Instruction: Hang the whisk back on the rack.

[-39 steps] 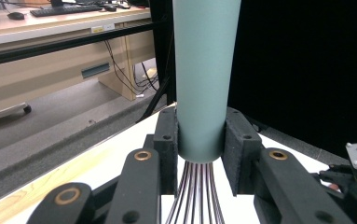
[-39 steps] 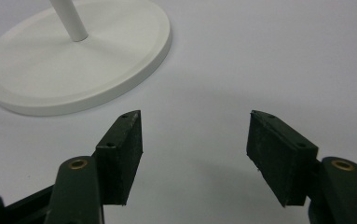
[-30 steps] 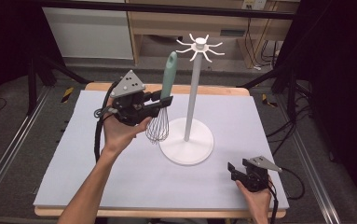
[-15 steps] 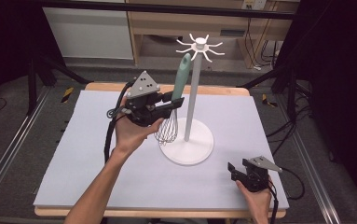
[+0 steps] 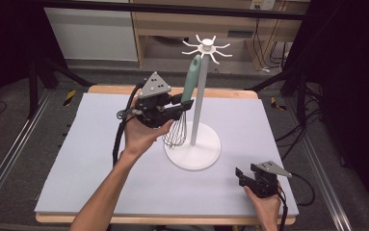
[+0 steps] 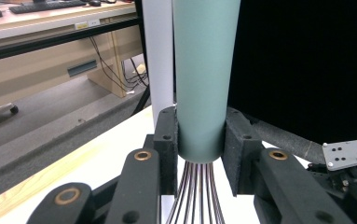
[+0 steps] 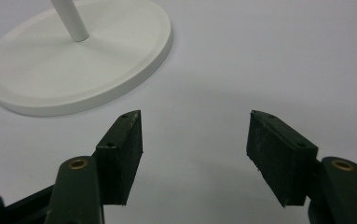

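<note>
Whisk (image 5: 186, 103) held off table, upright, teal handle up, wire head down, just beside white pole of hook stand (image 5: 199, 101). Left tool (image 5: 176, 107) clamped on handle's lower end, above wires. Judged step: hang whisk on top hooks. Raise until handle tip clears hooks, keep upright, approach one prong squarely, avoid knocking pole; stand could tip. Hanging loop on handle not discernible. Round base (image 5: 194, 153) under wires. Right tool (image 5: 240, 176) resting at table's (image 5: 76, 159) near right corner, jaws apart, empty, well clear.

left gripper (image 5: 186, 107): black, brass pivot bushings, grey three-cornered plate, black cable
right gripper (image 7: 195, 154): black blocky jaws, screw holes
forearms: bare
</note>
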